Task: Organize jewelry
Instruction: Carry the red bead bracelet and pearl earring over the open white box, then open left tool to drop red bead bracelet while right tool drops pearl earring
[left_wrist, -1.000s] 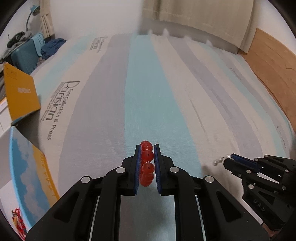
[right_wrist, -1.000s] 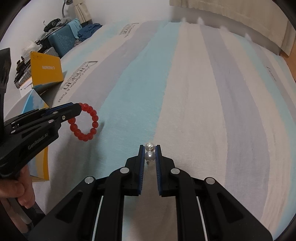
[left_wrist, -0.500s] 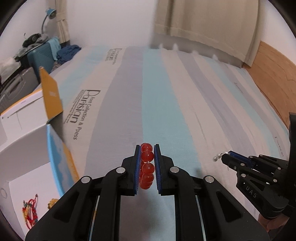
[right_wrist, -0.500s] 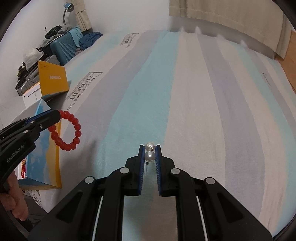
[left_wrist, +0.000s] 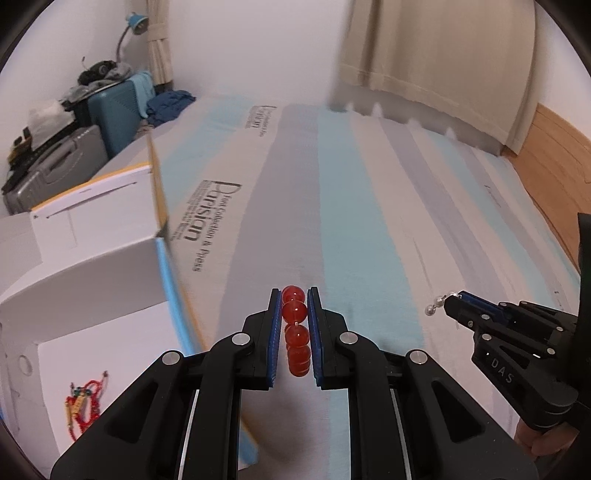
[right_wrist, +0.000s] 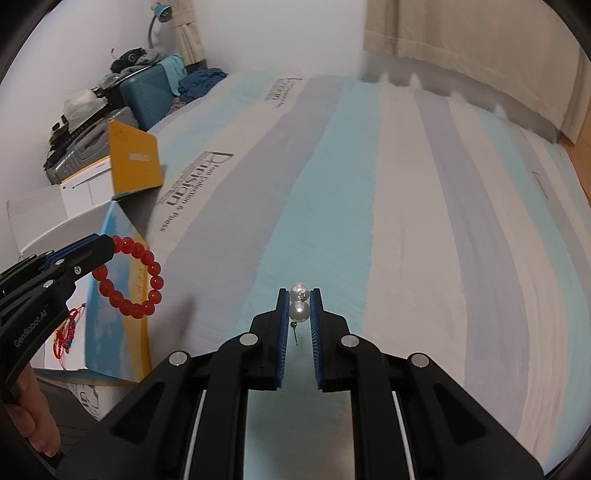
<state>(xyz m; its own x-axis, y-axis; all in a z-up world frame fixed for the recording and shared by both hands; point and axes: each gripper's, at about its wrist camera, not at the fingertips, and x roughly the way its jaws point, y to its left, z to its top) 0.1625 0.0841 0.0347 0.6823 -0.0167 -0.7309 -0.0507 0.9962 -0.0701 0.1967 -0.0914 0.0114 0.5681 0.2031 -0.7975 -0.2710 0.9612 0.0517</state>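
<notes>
My left gripper (left_wrist: 294, 295) is shut on a red bead bracelet (left_wrist: 295, 330), held above the striped bed. In the right wrist view the same bracelet (right_wrist: 127, 275) hangs as a ring from the left gripper (right_wrist: 105, 243) beside the box. My right gripper (right_wrist: 299, 295) is shut on pearl earrings (right_wrist: 298, 310); a thin post hangs below the pearls. The left wrist view shows the right gripper (left_wrist: 448, 301) at the right with the pearls (left_wrist: 436, 304) at its tip. An open white box (left_wrist: 92, 273) at the left holds a red corded bracelet (left_wrist: 83, 404).
The box has a yellow flap (right_wrist: 135, 162) and a blue and yellow wall (right_wrist: 114, 280). Suitcases and clothes (left_wrist: 110, 99) are piled by the wall at the far left. A curtain (left_wrist: 436, 55) hangs behind the bed, and a wooden board (left_wrist: 554, 158) borders its right side.
Both grippers have risen off the bed and moved left toward the open box, each keeping its grip. The box now fills more of the left wrist view.
</notes>
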